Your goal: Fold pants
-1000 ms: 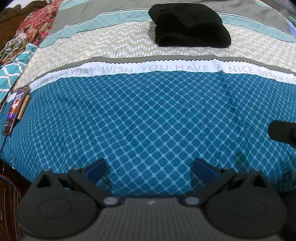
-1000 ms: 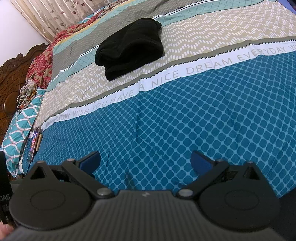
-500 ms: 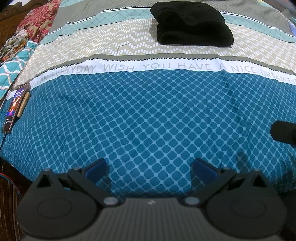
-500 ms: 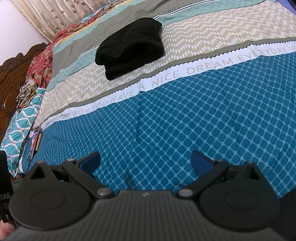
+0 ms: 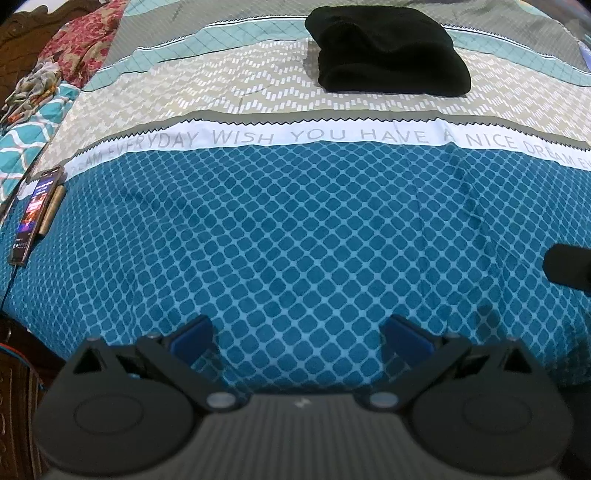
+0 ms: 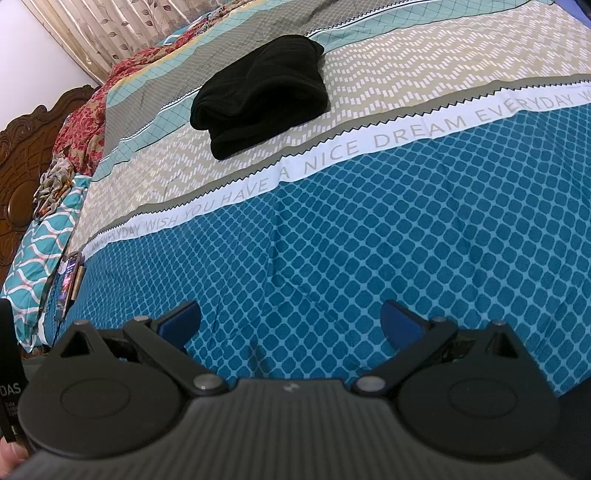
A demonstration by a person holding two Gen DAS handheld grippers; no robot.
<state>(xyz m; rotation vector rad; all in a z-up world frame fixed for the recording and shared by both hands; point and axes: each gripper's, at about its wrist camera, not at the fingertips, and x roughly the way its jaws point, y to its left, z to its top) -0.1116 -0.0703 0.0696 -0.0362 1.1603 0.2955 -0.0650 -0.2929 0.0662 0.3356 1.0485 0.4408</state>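
Observation:
The black pants (image 5: 388, 51) lie as a compact folded bundle on the beige band of the bedspread, far across the bed; the right wrist view shows the same pants (image 6: 262, 96) at upper centre. My left gripper (image 5: 299, 341) hovers open over the near blue-patterned part of the bed, nothing between its blue pads. Over the same blue area my right gripper (image 6: 290, 323) is open and holds nothing. Both are well short of the pants. Part of the right gripper's body (image 5: 569, 264) pokes in at the left view's right edge.
A phone (image 5: 35, 216) and a thin stick lie at the bed's left edge. Patterned pillows and crumpled cloth (image 5: 55, 74) sit by the carved wooden headboard (image 6: 22, 155). A curtain (image 6: 110, 26) hangs behind. The bedspread (image 5: 295, 236) spreads wide between grippers and pants.
The left wrist view has shifted slightly, the pants sliding a little right and down in frame. The right view is nearly unchanged. Both grippers stay open.

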